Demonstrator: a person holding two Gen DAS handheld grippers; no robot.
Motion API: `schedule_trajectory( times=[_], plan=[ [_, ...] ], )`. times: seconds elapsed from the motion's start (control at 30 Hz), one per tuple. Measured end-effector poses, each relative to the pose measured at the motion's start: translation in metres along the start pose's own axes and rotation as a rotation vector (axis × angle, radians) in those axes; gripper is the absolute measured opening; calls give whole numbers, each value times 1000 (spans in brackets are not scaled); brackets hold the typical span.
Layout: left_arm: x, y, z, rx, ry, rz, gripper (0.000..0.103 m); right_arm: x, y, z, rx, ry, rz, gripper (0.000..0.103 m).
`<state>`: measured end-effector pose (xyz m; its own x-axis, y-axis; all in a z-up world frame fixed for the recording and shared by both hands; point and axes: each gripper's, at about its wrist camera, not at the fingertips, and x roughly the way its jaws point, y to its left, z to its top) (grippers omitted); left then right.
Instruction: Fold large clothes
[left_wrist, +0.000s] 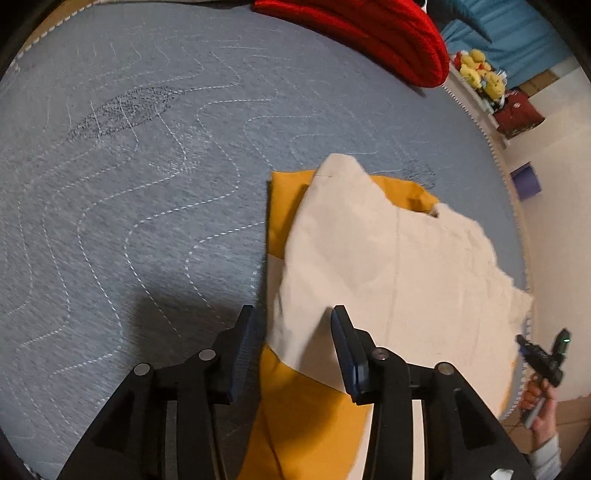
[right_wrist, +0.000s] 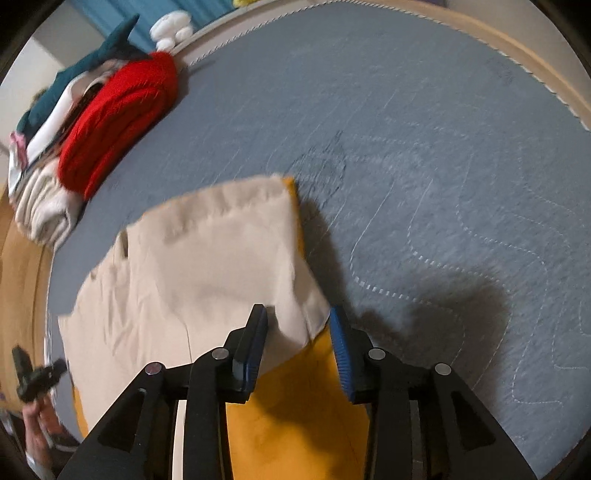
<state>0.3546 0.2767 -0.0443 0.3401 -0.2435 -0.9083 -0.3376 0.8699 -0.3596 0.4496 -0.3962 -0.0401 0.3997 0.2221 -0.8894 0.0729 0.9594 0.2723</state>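
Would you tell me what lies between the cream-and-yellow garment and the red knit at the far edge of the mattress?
Only bare grey quilted mattress separates the garment from the red knit; both wrist views show that stretch empty.

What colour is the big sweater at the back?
Bright red sweater, clearest in the right wrist view.

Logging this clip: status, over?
Left gripper and right gripper both open, nothing clamped. Cream-and-mustard garment lies folded on bed. Red sweater stacked aside, clear.
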Motion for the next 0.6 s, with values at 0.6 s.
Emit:
schedule_trajectory(
  times=[0.6],
  plan=[
    [-34,-14,8,71,-176,-54,1,-49,36,18,-75,-295,-90,0]
  ],
)
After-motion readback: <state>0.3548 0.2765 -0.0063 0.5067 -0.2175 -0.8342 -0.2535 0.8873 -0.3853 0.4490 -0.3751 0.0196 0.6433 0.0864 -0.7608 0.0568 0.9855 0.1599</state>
